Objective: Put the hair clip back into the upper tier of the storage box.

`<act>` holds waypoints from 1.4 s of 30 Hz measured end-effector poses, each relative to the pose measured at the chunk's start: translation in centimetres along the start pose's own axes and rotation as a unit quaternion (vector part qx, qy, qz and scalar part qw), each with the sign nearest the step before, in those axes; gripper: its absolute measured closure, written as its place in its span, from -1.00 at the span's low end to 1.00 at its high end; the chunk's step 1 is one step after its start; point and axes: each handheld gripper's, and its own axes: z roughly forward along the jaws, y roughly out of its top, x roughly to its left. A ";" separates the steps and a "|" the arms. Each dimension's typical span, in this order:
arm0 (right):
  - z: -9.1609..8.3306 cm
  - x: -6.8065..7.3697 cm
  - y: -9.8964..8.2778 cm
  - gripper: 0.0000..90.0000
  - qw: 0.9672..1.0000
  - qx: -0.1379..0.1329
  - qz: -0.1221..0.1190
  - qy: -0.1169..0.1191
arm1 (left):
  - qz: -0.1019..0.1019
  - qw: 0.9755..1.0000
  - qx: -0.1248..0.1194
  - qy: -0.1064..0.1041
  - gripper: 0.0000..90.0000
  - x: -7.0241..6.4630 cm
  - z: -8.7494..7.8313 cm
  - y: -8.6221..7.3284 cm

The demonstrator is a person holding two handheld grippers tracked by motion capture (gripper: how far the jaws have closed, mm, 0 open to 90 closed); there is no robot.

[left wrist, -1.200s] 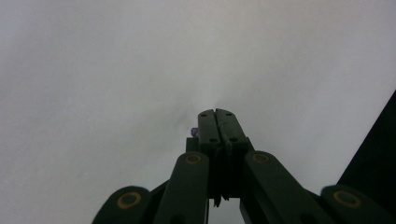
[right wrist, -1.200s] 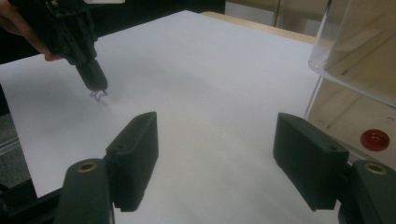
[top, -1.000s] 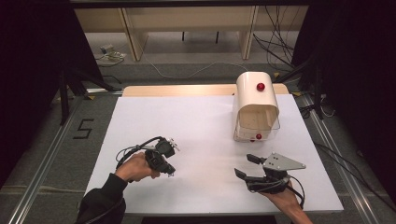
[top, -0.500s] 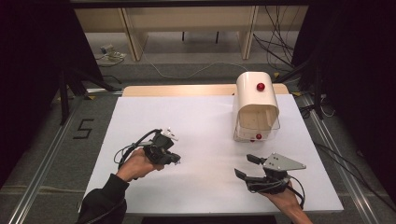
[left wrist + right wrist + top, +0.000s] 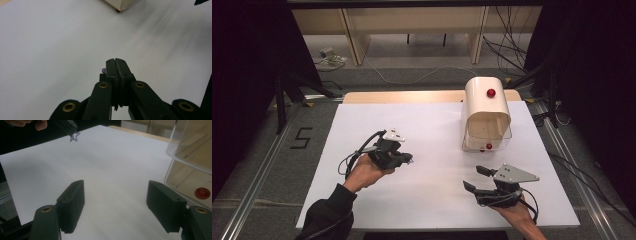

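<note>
Left claw (image 5: 408,159) above table (image 5: 432,125), pinching small purple star (image 5: 74,137)

A white table (image 5: 432,130) carries the scene, with a strip of bare light wood along its far edge. A cream box (image 5: 484,112) with a rounded top and red knobs stands directly on it, at its far right part, its clear front flap facing the near edge.

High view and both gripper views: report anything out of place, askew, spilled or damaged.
Nothing stands out. The white table shows no spill. The cream box stands upright, its clear flap raised. The left gripper pinches a small purple star above the table; the right gripper rests open.
</note>
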 end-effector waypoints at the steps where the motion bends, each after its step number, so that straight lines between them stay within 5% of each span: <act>1: 0.0 0.0 0.0 -0.30 1.000 0.000 0.000 0.000 | 0.002 1.000 -0.004 0.000 0.98 -0.1 0.0 0.2; 32: -0.1 0.1 0.0 -0.30 1.000 -0.001 0.001 0.003 | 0.020 0.996 -0.087 -0.021 0.98 -2.6 0.6 6.8; 42: -0.1 0.1 -0.1 -0.30 1.000 -0.001 0.000 0.004 | 0.028 0.995 -0.084 -0.033 0.98 -3.3 1.3 8.8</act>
